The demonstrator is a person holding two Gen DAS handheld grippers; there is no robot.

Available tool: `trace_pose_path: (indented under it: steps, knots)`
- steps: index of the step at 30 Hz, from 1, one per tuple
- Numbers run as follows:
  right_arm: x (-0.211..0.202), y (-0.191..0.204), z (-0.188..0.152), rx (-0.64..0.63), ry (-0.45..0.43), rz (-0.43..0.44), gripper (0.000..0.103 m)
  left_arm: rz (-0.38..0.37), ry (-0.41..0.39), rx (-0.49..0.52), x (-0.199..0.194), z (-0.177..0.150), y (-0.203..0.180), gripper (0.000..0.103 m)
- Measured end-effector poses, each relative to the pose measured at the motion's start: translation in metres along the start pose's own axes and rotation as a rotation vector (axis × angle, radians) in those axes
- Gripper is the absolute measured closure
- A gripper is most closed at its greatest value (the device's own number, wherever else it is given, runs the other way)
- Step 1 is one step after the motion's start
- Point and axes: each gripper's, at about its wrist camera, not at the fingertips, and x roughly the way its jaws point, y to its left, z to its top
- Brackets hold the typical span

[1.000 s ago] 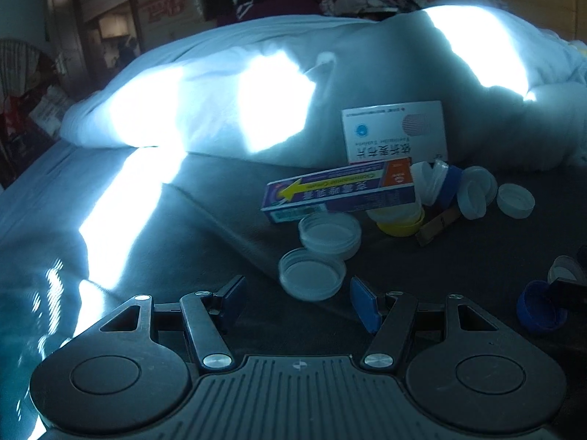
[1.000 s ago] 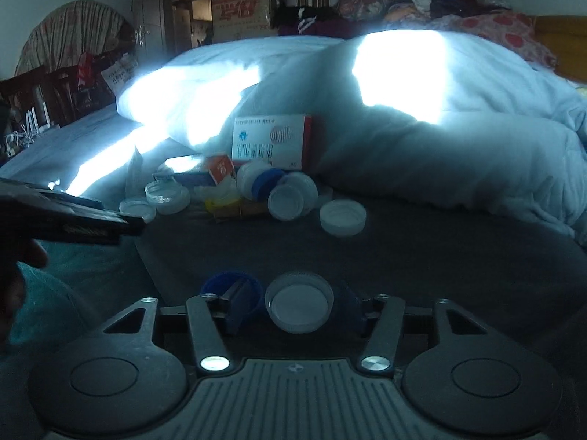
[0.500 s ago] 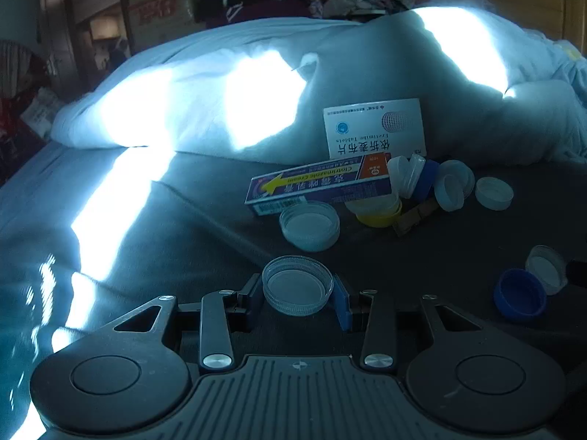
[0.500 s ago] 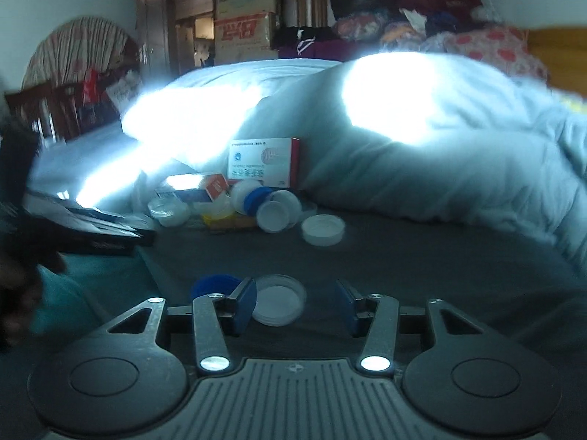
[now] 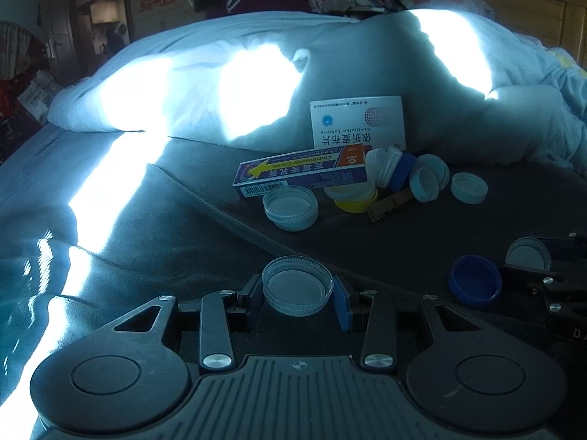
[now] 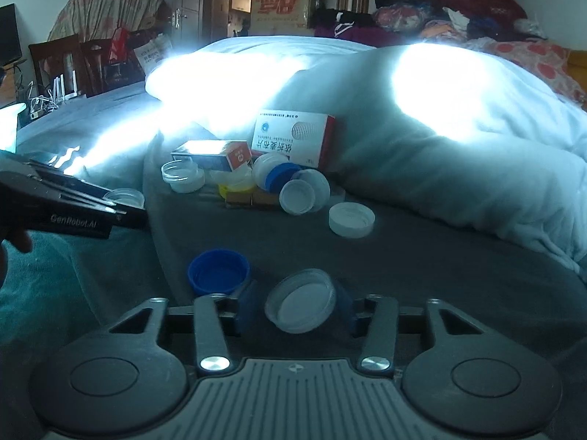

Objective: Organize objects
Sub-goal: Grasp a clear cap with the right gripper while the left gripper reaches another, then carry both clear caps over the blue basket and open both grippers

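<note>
My left gripper (image 5: pixel 298 295) is shut on a clear plastic cap (image 5: pixel 298 285), held just above the dark blanket. My right gripper (image 6: pixel 298 308) is shut on another clear cap (image 6: pixel 300 300), tilted between the pads. A blue cap (image 6: pixel 219 271) lies open side up just left of the right gripper; it also shows in the left wrist view (image 5: pixel 475 280). Further back is a pile: a long cream box (image 5: pixel 301 176), a white tablet box (image 5: pixel 357 123), a clear cap (image 5: pixel 290 207), a yellow cap (image 5: pixel 355 203), a wooden clothespin (image 5: pixel 390 205) and several white and blue caps.
A white cap (image 6: pixel 351 219) lies apart, right of the pile. A bulky pale duvet (image 6: pixel 440 117) rises behind the pile. The left gripper's body (image 6: pixel 66 205) reaches in from the left. Cardboard boxes (image 6: pixel 284 7) and clothes stand beyond the bed.
My left gripper moved forward and closed on the clear cap, then lifted it slightly. My right gripper opened around its clear cap half a second ago and has closed on it again.
</note>
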Motion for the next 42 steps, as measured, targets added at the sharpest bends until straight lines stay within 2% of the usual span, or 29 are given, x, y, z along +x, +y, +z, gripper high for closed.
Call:
trace_pose_path:
  steps: [3, 5, 6, 7, 9, 10, 12, 17, 22, 26, 32, 35, 38, 42]
  knots:
    - [-0.003, -0.003, -0.002, 0.022, -0.009, -0.023, 0.059, -0.004, 0.008, 0.001, -0.002, -0.002, -0.003, 0.062]
    - [-0.007, -0.002, -0.004, 0.022, -0.022, -0.042, 0.044, -0.006, 0.012, 0.001, -0.002, -0.004, -0.004, 0.062]
    - [-0.009, -0.002, -0.004, 0.01, -0.032, -0.041, 0.031, -0.008, 0.013, 0.0, -0.003, -0.005, -0.005, 0.062]
    - [-0.011, 0.0, -0.004, -0.002, -0.042, -0.043, 0.029, -0.01, 0.015, -0.002, -0.003, -0.005, -0.006, 0.062]
    - [-0.01, 0.003, -0.004, -0.028, -0.035, -0.044, 0.034, -0.011, 0.014, -0.001, -0.003, -0.005, -0.007, 0.062]
    - [-0.009, 0.003, -0.004, -0.032, -0.025, -0.042, 0.047, -0.013, 0.013, -0.002, -0.004, -0.005, -0.008, 0.062]
    - [-0.005, 0.0, -0.004, -0.017, 0.006, -0.043, 0.06, -0.012, 0.008, -0.007, -0.006, -0.003, -0.009, 0.062]
    - [-0.016, -0.01, 0.004, 0.053, -0.037, -0.074, 0.06, 0.035, -0.047, -0.047, -0.027, 0.011, -0.002, 0.062]
    - [-0.042, -0.001, 0.049, 0.058, -0.145, -0.065, 0.06, 0.152, -0.127, -0.142, -0.08, 0.041, 0.038, 0.062]
    - [-0.066, 0.042, 0.103, -0.005, -0.255, 0.021, 0.06, 0.306, -0.198, -0.239, -0.139, 0.055, 0.094, 0.062]
    - [-0.094, 0.141, 0.17, -0.071, -0.353, 0.238, 0.06, 0.488, -0.208, -0.402, -0.207, 0.041, 0.186, 0.062]
    - [-0.103, 0.196, 0.193, -0.11, -0.361, 0.34, 0.06, 0.539, -0.193, -0.466, -0.229, 0.028, 0.219, 0.062]
    - [-0.108, 0.247, 0.208, -0.13, -0.332, 0.433, 0.06, 0.566, -0.181, -0.508, -0.241, 0.016, 0.243, 0.062]
    - [-0.107, 0.299, 0.221, -0.133, -0.269, 0.503, 0.06, 0.579, -0.164, -0.556, -0.251, 0.001, 0.267, 0.062]
